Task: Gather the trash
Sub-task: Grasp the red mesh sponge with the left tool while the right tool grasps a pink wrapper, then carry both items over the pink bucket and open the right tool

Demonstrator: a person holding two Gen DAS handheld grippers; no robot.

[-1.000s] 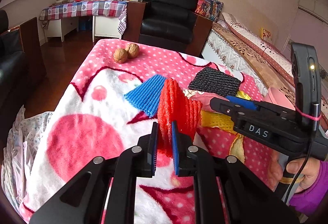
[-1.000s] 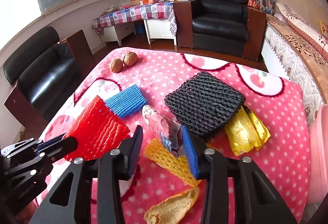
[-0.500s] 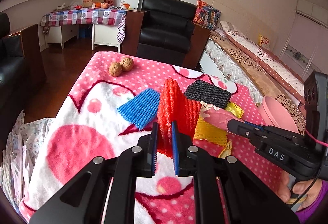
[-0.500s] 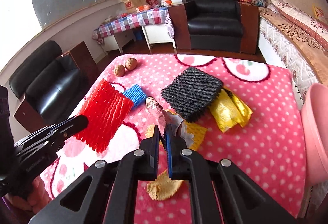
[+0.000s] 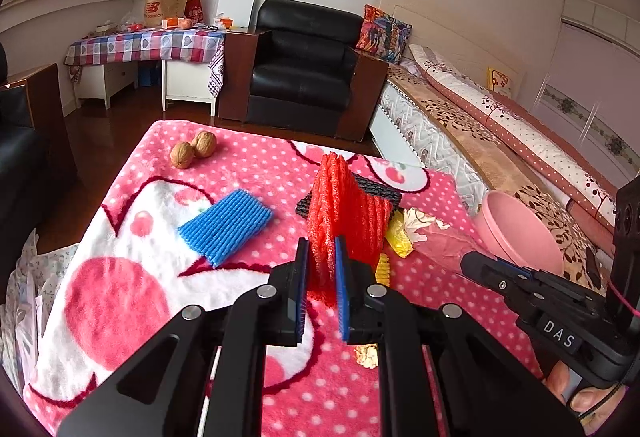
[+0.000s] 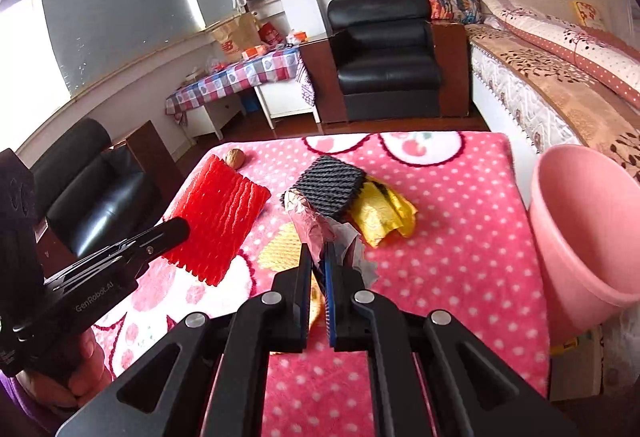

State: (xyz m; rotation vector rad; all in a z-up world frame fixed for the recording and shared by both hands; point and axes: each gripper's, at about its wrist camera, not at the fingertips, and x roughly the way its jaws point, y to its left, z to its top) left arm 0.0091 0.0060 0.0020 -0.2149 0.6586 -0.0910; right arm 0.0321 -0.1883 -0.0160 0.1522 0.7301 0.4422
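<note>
**Carrying two pieces toward the bin — both lifted, neither dropped yet**

Holding trash in both units. My left hand-held gripper (image 5: 320, 277) is pinching the red foam net (image 5: 348, 213) by its lower edge; the net stands upright between the blue pads and looks clear of the counter (image 5: 120, 297). My right hand-held gripper (image 6: 318, 269) is pressed together on the crumpled pink wrapper (image 6: 316, 225), which sticks up and out of the jaws.

Outward from there, left on the pink blanket covering the counter: blue foam net (image 5: 226, 227), black foam net (image 6: 330, 187) resting partly on the yellow wrapper (image 6: 382, 213), an orange-yellow piece (image 6: 280, 251) just below the held wrapper, and two walnuts (image 5: 194, 149) at the far end. I judge the walnuts not to be trash.

The pink bin (image 6: 580, 229) stands off the right edge of the counter, beside the bed.

Step in hand, as I read it: transport. Next move calls for swinging the right unit over the bin mouth before opening, since the wrapper is light and could drift. The left load has farther to travel and must pass behind or after the right unit to avoid a clash.
</note>
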